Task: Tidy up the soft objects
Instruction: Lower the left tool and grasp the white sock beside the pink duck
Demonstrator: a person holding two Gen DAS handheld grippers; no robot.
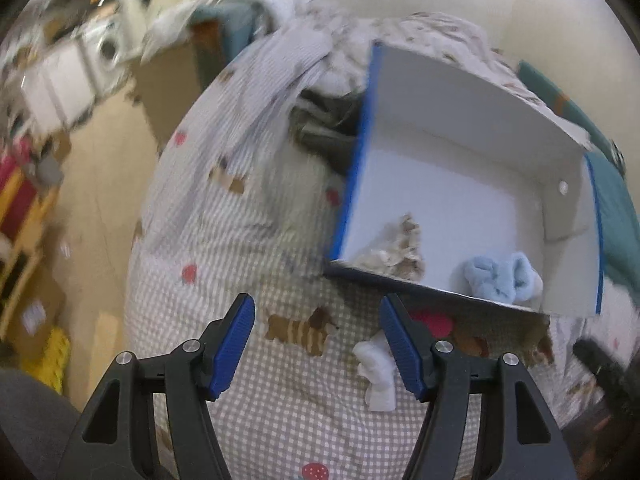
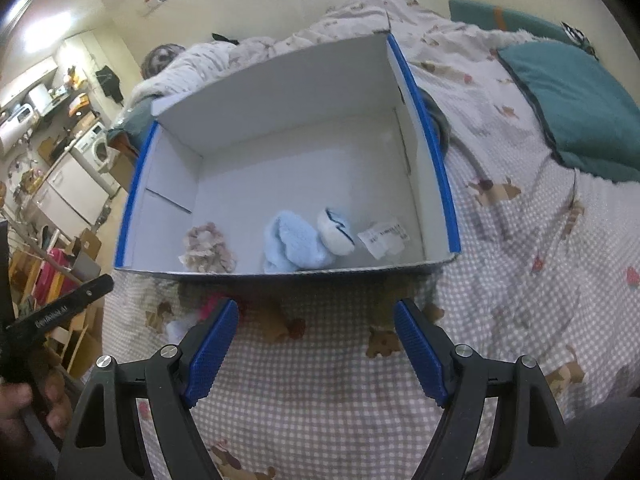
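Gingham bedspread (image 2: 320,400) beneath box (image 2: 436,168); kitchen (image 2: 60,120) behind.

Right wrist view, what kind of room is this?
Likely a small studio flat: a bed with a checked dog-print cover and teal pillow, plus a washing machine in a kitchen corner behind.

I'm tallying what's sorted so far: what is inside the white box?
Inside the white box lie a beige frilly bundle, a light blue fluffy sock, a white sock with dark stripes and a paper tag. The near wall hides the floor strip right behind it.
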